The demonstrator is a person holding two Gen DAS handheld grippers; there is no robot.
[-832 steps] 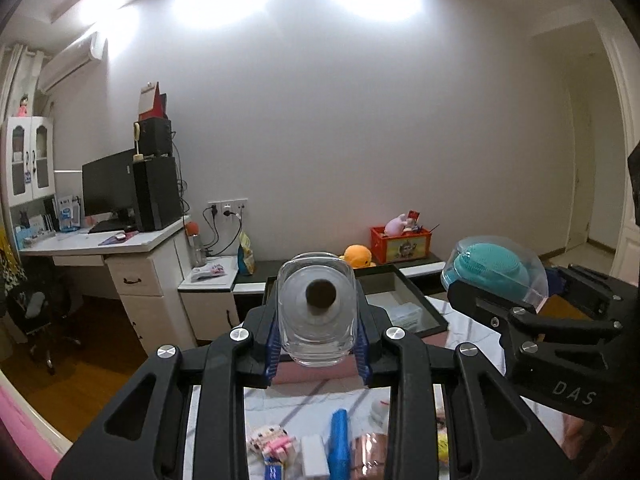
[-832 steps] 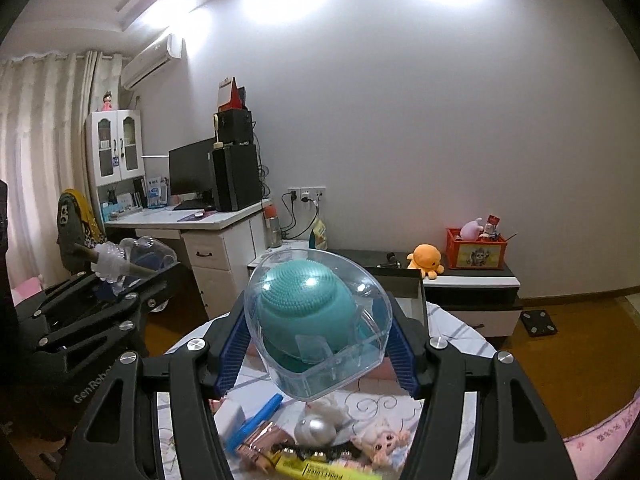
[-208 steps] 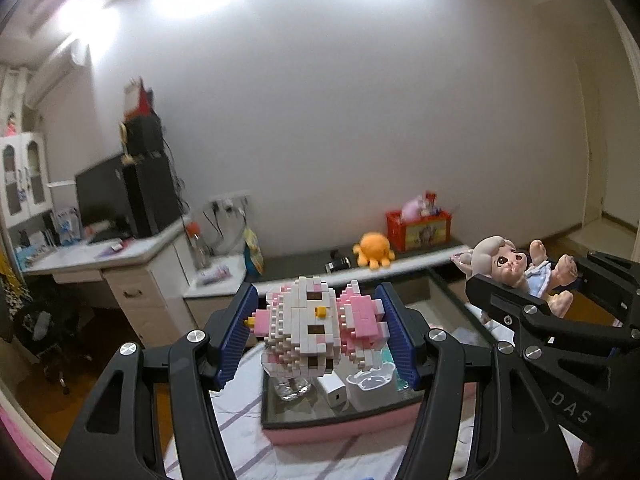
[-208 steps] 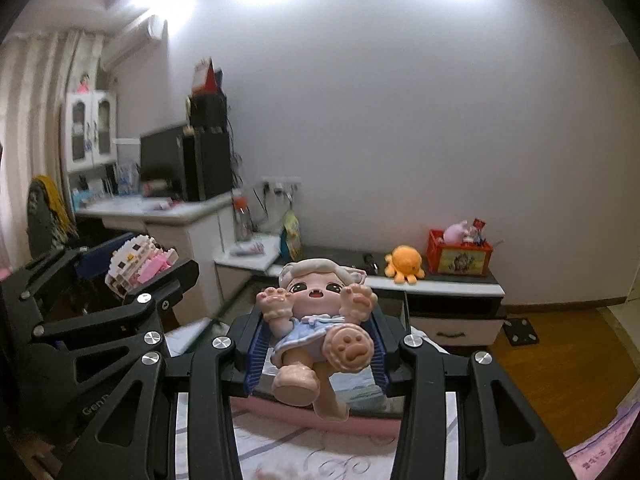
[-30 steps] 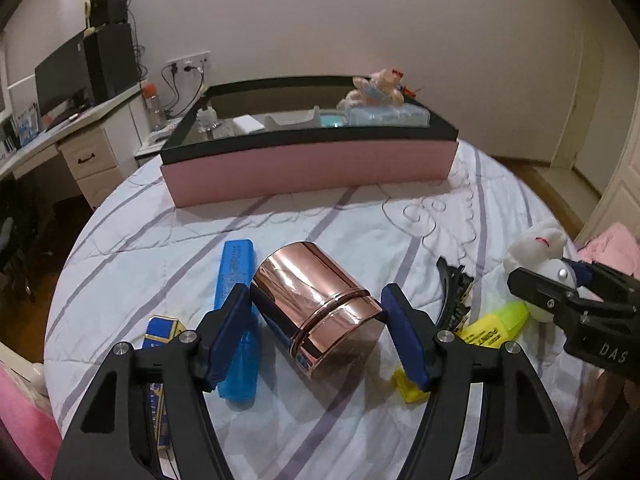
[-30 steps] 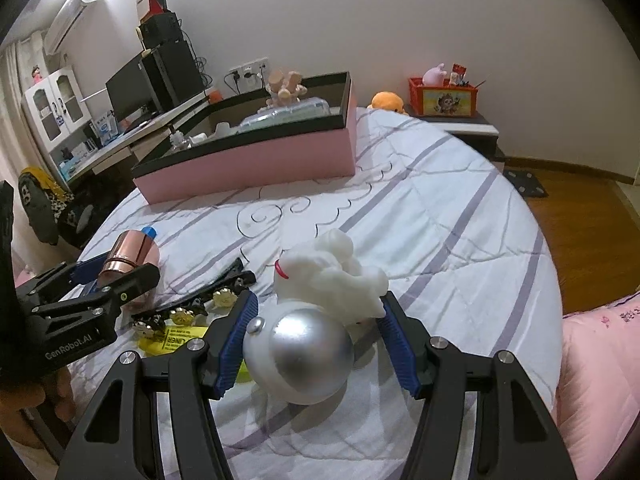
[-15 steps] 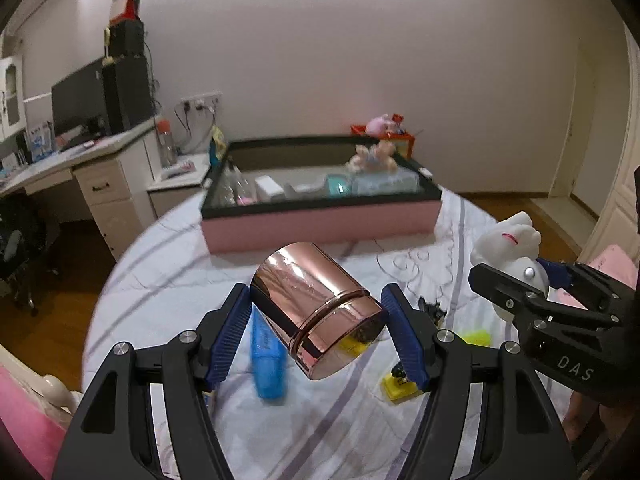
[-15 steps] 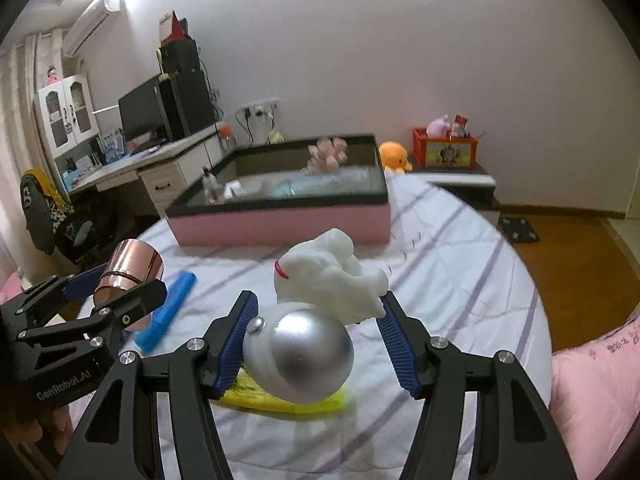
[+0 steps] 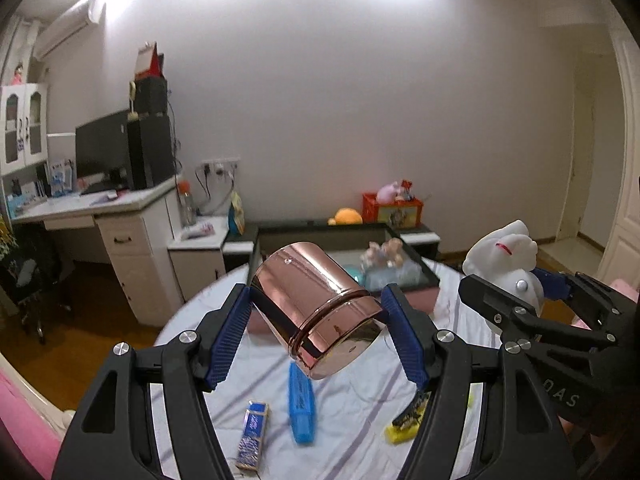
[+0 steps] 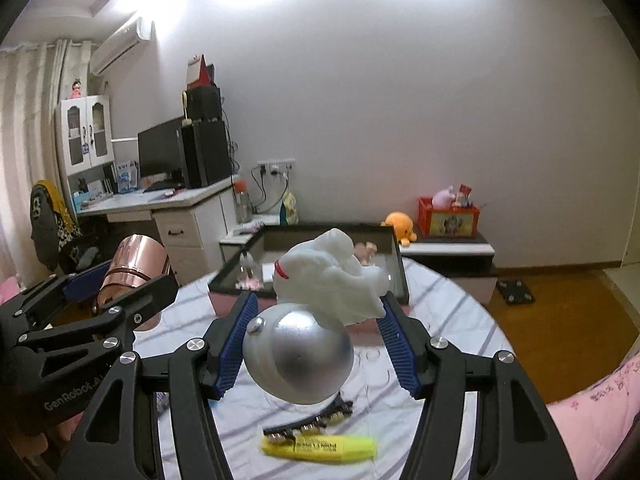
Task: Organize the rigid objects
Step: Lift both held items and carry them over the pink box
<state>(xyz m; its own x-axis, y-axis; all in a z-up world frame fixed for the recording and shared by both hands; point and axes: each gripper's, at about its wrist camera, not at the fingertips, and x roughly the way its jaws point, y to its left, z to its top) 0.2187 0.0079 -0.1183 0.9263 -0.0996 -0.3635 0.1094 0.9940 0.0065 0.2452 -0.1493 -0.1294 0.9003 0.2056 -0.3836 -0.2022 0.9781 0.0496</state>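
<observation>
My left gripper (image 9: 316,332) is shut on a shiny rose-gold metal cup (image 9: 316,314), held tilted high above the round table; the cup also shows in the right wrist view (image 10: 134,268). My right gripper (image 10: 314,342) is shut on a white rabbit figure on a silver ball (image 10: 298,356), also raised; the figure shows in the left wrist view (image 9: 504,258). The pink storage box with a dark rim (image 9: 434,278) (image 10: 402,276) stands at the table's far side and holds a doll (image 9: 382,252) and other small items.
On the striped white tablecloth (image 9: 352,408) lie a blue case (image 9: 301,408), a small blue box (image 9: 252,434), a yellow highlighter (image 10: 320,448) and a black hair clip (image 10: 308,420). A white desk (image 9: 120,224) and a low cabinet (image 10: 448,252) stand beyond the table.
Both grippers have risen from the table with the cup and the rabbit figure held. The views tilted up, and the table items now lie far below.
</observation>
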